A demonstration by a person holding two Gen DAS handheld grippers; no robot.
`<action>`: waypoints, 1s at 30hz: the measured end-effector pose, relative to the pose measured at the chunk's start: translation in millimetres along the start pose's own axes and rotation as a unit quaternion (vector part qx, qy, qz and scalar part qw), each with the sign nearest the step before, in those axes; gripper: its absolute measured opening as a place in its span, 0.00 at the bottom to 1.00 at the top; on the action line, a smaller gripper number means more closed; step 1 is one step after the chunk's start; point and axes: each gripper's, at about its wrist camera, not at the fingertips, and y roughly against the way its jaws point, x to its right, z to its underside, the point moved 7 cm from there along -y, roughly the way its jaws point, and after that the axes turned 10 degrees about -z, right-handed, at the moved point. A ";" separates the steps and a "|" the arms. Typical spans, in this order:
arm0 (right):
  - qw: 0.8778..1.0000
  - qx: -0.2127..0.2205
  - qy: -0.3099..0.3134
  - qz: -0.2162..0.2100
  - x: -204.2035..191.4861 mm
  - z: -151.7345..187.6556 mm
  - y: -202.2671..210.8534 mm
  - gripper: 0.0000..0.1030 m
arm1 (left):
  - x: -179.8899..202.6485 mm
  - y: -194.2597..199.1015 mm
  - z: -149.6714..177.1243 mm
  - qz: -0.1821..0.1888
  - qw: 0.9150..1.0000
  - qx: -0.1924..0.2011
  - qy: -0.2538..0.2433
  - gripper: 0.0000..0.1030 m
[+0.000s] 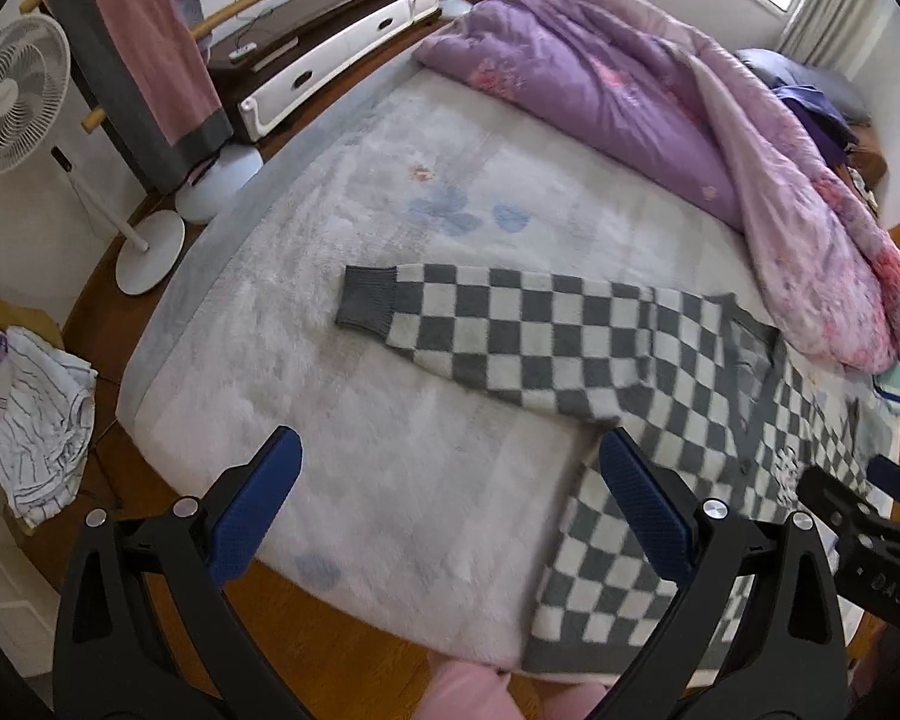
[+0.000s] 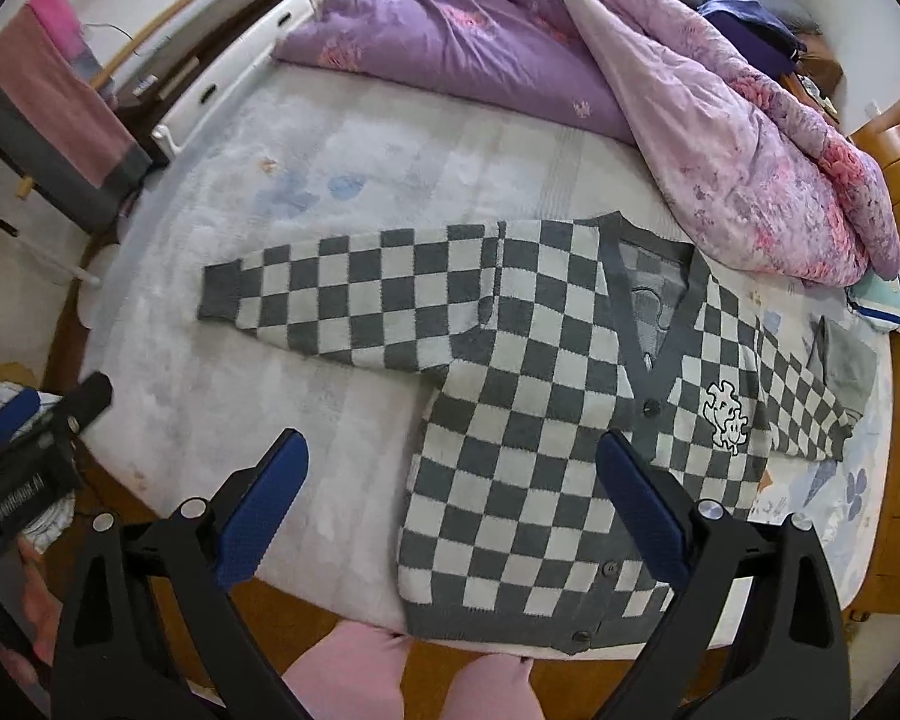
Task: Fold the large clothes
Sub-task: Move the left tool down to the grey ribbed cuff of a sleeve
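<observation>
Two views, both grippers empty and spread wide above the near edge of the bed. Left wrist view: the left gripper (image 1: 450,504) hangs with its blue pads (image 1: 645,504) well apart, pinching nothing; the checkered cardigan (image 1: 630,372) lies flat ahead and to the right of this claw, its hem at the near mattress edge, and one sleeve (image 1: 480,324) runs out leftward across the view, ending in a grey ribbed cuff (image 1: 363,303) ahead of the claw and slightly to its left. The sleeve's long axis runs crosswise to the fingers. Bare pale bed cover (image 1: 306,360) lies under and left of the claw, giving open room; a purple quilt (image 1: 630,96) is heaped well beyond the garment. The right gripper (image 1: 870,516) shows at the far right edge. Right wrist view: the right gripper (image 2: 450,504) is likewise spread and empty, directly over the cardigan's (image 2: 540,420) lower body; the V-neck (image 2: 654,312) lies ahead, the buttoned front runs fore and aft, and the second sleeve (image 2: 810,396) lies to the right, doubled near its cuff. The left gripper (image 2: 36,438) appears far left. Judged from this layout, the left claw is nearer the outstretched sleeve, the likely first fold inward; the hem overhangs the bed edge (image 2: 354,606) slightly.
</observation>
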 end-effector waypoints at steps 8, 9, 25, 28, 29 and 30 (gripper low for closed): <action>0.999 -0.033 -0.007 0.042 25.2 -45.3 -94.5 0.84 | -6.2 -124.4 -38.4 0.036 0.997 -0.057 0.038 0.96; 0.998 -0.040 -0.015 0.042 30.5 -51.5 -109.8 0.83 | -8.4 -146.3 -40.8 0.034 0.996 -0.068 0.049 0.96; 0.988 -0.115 -0.101 0.029 72.1 -55.7 -241.8 0.52 | -30.6 -372.0 -30.8 0.009 0.965 -0.175 0.196 0.69; 0.987 -0.124 -0.097 0.026 71.3 -47.8 -246.6 0.52 | -32.9 -386.9 -32.3 -0.011 0.959 -0.180 0.221 0.70; 0.987 -0.128 -0.095 0.028 71.3 -44.4 -247.2 0.52 | -32.2 -387.4 -33.5 -0.017 0.959 -0.178 0.220 0.70; 0.987 -0.130 -0.095 0.030 71.5 -42.5 -248.1 0.52 | -31.3 -387.1 -35.4 -0.025 0.962 -0.171 0.213 0.70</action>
